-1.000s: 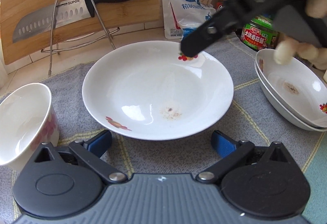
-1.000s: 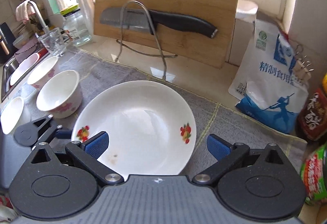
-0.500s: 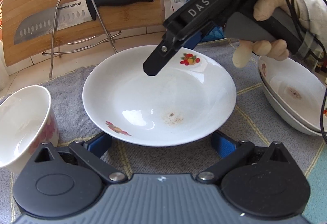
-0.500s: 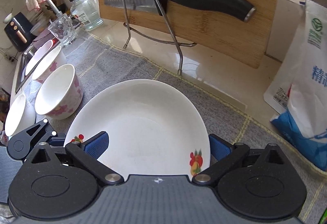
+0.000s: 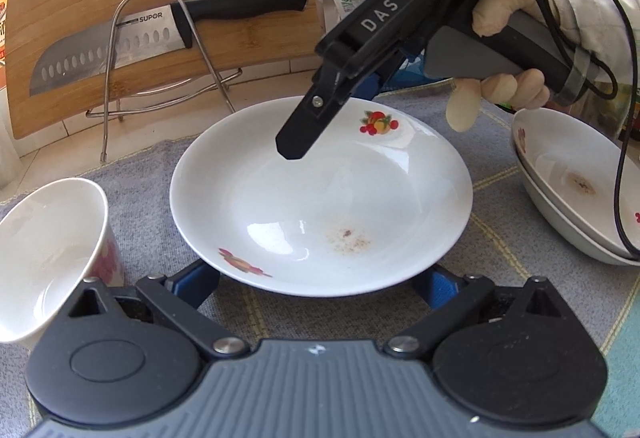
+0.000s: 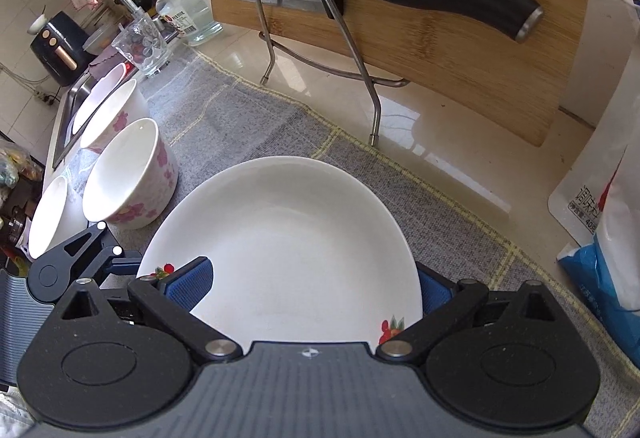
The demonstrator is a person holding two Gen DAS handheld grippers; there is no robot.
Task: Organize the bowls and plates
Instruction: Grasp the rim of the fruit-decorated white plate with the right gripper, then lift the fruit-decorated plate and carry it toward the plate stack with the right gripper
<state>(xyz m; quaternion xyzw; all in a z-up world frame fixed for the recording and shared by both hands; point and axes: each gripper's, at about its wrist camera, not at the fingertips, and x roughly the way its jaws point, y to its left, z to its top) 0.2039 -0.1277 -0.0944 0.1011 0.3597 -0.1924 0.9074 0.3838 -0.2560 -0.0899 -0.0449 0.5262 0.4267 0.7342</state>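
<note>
A white plate with fruit prints (image 5: 320, 206) lies on the grey cloth; it also shows in the right wrist view (image 6: 292, 246). My left gripper (image 5: 320, 280) is open at the plate's near edge, one blue pad on each side. My right gripper (image 6: 316, 288) is open over the plate's far rim, one finger above the rim, the other behind it; it shows in the left wrist view (image 5: 316, 118). Two stacked plates (image 5: 576, 190) sit at the right. A flowered bowl (image 5: 48, 254) stands left of the plate, also seen in the right wrist view (image 6: 128, 174).
A bamboo cutting board (image 5: 160, 6) with a knife (image 5: 160, 34) on a wire rack stands behind. More bowls (image 6: 108, 114) line up toward the sink (image 6: 68, 118). A glass (image 6: 142, 46), a jar (image 6: 188, 10) and a salt bag (image 6: 604, 198) stand around.
My right gripper has come down and forward over the plate's far rim. The left gripper has moved slightly closer to the near edge.
</note>
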